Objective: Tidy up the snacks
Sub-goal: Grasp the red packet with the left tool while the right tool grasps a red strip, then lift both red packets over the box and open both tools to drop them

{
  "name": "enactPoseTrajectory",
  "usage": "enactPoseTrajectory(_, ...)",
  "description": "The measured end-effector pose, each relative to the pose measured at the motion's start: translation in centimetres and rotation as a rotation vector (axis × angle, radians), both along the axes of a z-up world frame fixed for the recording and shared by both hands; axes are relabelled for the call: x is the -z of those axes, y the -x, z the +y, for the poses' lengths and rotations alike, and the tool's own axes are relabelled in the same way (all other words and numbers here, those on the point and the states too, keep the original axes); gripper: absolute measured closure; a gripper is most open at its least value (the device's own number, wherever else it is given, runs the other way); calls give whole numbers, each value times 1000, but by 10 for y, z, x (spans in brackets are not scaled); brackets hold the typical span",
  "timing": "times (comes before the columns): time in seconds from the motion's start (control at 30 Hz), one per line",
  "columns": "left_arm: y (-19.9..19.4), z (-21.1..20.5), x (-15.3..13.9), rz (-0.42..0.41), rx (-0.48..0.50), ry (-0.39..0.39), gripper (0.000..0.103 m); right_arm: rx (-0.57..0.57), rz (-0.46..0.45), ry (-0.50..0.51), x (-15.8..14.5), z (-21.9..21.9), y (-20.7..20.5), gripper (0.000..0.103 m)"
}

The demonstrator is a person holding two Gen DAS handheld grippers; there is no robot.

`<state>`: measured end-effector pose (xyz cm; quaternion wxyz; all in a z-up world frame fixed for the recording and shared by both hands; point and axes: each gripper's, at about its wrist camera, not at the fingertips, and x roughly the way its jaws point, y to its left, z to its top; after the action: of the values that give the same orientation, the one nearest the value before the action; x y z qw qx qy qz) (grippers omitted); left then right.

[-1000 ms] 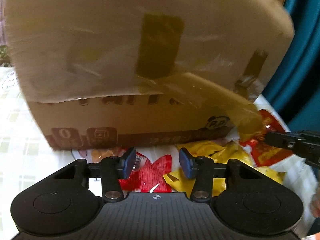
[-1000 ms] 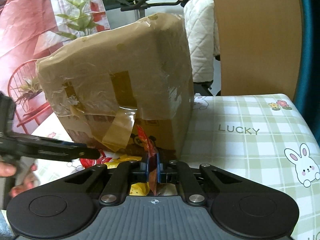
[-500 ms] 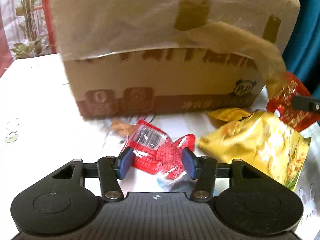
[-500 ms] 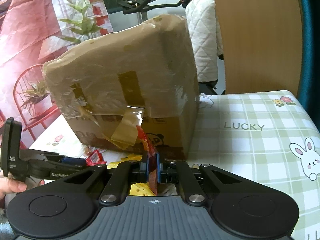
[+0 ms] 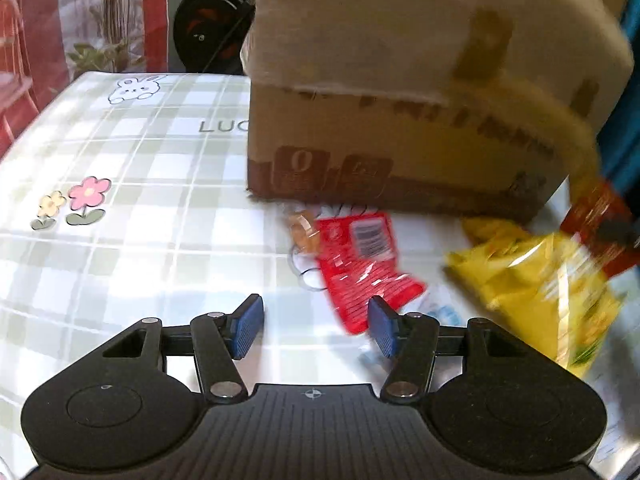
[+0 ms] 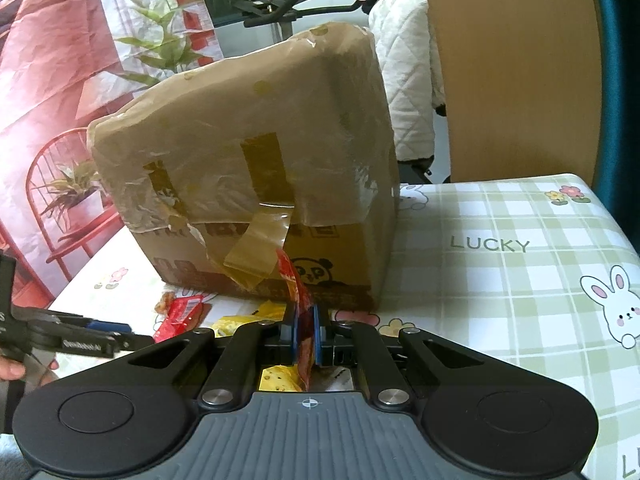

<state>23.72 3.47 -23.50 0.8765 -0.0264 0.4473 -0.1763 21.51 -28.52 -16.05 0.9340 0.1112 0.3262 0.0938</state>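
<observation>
The red snack packet (image 5: 362, 268) lies flat on the checked worktop (image 5: 152, 208), just in front of the cardboard box (image 5: 400, 120); its long axis runs away from the camera, tilted a little leftward at the far end where the barcode sits; its near corner reaches the right pad of the left hand-held gripper (image 5: 316, 326), so the packet sits ahead and slightly right of that gripper's centre line; those jaws stand apart with nothing between them. A yellow bag (image 5: 540, 284), blurred, lies to the right of the red packet. The right hand-held gripper (image 6: 306, 338) is closed on a thin dark-red packet (image 6: 298, 292), pinched upright between its blue pads, close to the loose tape (image 6: 260, 248) hanging from the box front; whether packet and tape touch cannot be told. The left gripper looks the nearer and free one for the red packet; a small shift right would likely bring the packet between the pads, across its narrow width.
</observation>
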Motion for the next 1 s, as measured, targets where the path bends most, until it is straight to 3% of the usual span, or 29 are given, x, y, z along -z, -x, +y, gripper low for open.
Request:
enactPoseTrajectory(0.23, -10, -31, -6, 3, -36, 51, 35, 14, -11, 18, -3, -1, 1, 96)
enactPoseTrajectory(0.37, -22, -49, 5, 22, -103, -31, 35, 14, -17, 21, -5, -1, 3, 96)
enactPoseTrajectory(0.43, -22, -55, 7, -4, -97, -57, 29, 16, -16, 21, -4, -3, 3, 96)
enactPoseTrajectory(0.53, -17, -66, 10, -34, -65, -118, 27, 23, -12, 17, -3, -5, 4, 96)
enactPoseTrajectory(0.6, -10, -69, 10, -56, -44, -154, 30, 25, -8, 13, -1, -6, 5, 96)
enactPoseTrajectory(0.67, -2, -66, 7, -76, -43, -177, 50, 22, -5, 13, 1, -5, 5, 96)
enactPoseTrajectory(0.77, 6, -53, 4, -54, -46, -107, 50, 19, -2, 15, 2, -4, 7, 96)
enactPoseTrajectory(1.0, 33, -30, 0, -72, -81, -54, 51, 26, 0, 22, 4, -1, 9, 96)
